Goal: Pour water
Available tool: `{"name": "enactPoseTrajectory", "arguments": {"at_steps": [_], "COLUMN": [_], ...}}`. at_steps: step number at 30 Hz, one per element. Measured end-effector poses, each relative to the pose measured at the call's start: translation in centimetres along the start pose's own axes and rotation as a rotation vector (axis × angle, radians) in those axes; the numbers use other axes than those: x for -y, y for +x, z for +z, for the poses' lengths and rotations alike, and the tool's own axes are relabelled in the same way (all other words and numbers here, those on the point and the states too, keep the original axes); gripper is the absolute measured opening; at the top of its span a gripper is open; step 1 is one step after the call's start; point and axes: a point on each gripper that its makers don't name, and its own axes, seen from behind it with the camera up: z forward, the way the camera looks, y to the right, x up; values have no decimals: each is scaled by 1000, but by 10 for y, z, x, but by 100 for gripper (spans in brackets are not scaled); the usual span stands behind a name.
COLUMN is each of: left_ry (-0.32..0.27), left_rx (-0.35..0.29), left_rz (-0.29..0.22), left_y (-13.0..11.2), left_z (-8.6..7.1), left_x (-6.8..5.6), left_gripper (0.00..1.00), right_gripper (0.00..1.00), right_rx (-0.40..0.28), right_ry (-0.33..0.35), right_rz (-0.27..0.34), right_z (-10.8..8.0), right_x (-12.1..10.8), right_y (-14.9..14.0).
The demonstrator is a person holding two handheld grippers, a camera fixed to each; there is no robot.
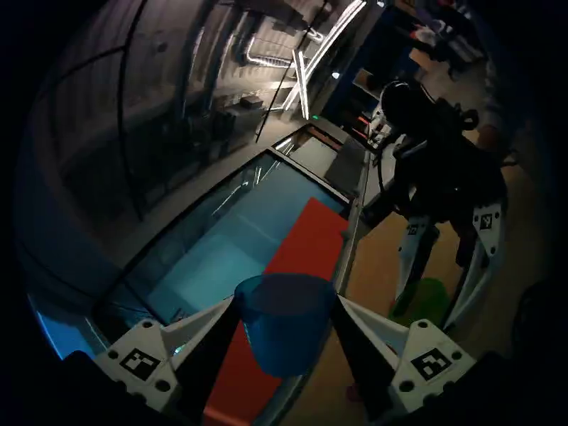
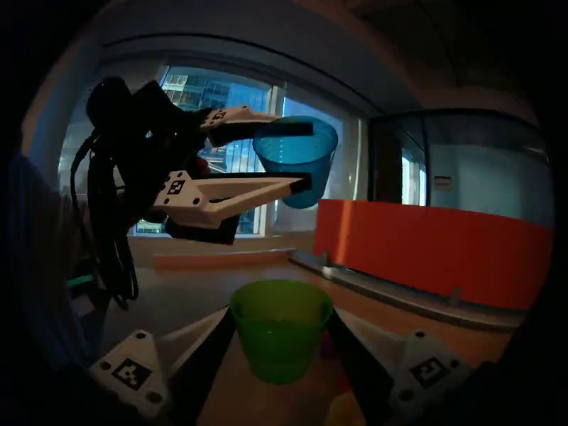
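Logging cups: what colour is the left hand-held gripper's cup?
Blue; the cup shows best in left gripper view.

The right gripper point(image 2: 282, 316) clamps a green cup point(image 2: 281, 341) upright over the table point(image 2: 177, 298). Higher and farther off, the left gripper point(image 2: 310, 156) grips a blue cup point(image 2: 291, 153), rim up, before a window point(image 2: 213, 92). An orange panel point(image 2: 433, 248) stands at right.

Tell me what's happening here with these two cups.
A person is working two handheld grippers. The left gripper has its fingers closed on a blue cup, held up in the air. The right gripper grips a green cup lower down, over a brown tabletop. From the right gripper view, the blue cup sits higher than the green one and looks roughly upright; no water is visibly pouring yet.
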Motion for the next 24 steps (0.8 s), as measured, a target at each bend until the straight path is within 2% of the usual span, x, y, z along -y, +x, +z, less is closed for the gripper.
{"name": "enactPoseTrajectory", "arguments": {"at_steps": [6, 12, 20, 24], "left_ry": [19, 25, 17, 1], "left_rx": [9, 12, 71, 71], "left_rz": [-197, -433, -730, -812], "left_y": [-15, -29, -61, -66], "left_z": [-2, -4, -2, -1], "left_x": [1, 4, 0, -3], "left_gripper": [87, 87, 87, 87], "right_gripper": [90, 90, 90, 90], "right_rx": [-9, -22, -21, -20], "right_ry": [-10, -16, -25, -24], "right_rz": [-3, 7, 6, 7], "right_z": [-4, -6, -8, -9], "right_x": [-2, -4, -7, -6], "right_y": [4, 11, 12, 14]}}
